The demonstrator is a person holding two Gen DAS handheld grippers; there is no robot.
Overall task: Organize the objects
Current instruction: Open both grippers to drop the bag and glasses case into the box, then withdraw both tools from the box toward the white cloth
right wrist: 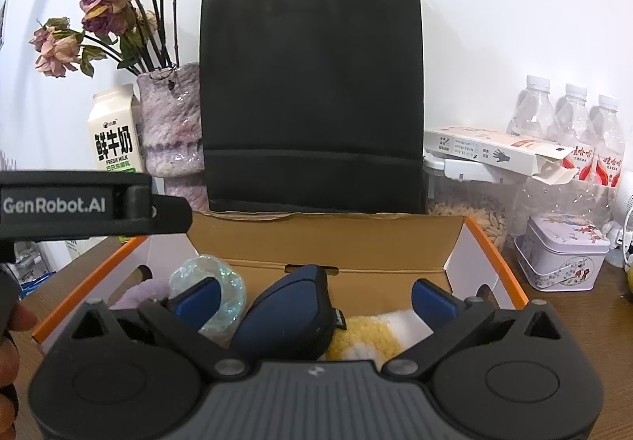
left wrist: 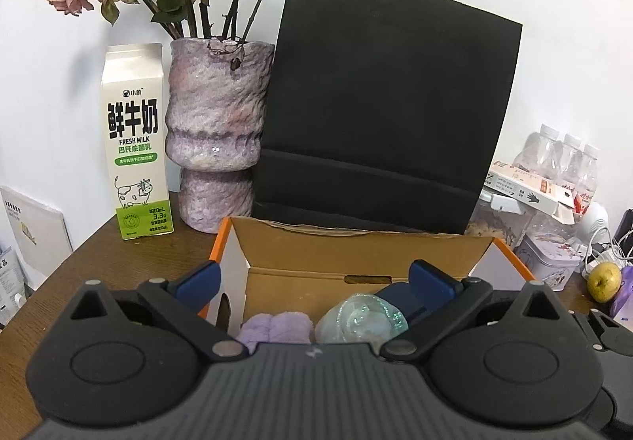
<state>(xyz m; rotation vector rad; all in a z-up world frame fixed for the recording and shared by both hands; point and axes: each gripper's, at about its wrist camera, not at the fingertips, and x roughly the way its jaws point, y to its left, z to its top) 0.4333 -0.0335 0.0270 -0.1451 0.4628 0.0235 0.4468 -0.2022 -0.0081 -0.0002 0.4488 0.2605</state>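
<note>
Currently both your left hand-held gripper (left wrist: 314, 281) and right hand-held gripper (right wrist: 314, 295) gape empty over the box (right wrist: 324, 238); next, pick an item outside it.

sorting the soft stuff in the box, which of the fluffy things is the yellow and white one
The yellow and white fluffy item at the box's right side, beside the dark blue object. The other fluffy item is lavender, far left.

table (left wrist: 118, 262) – wood | on it – milk carton (left wrist: 136, 147); vase (left wrist: 215, 139); black bag (left wrist: 379, 103); cardboard box (left wrist: 356, 250); tin (right wrist: 561, 250)
</note>
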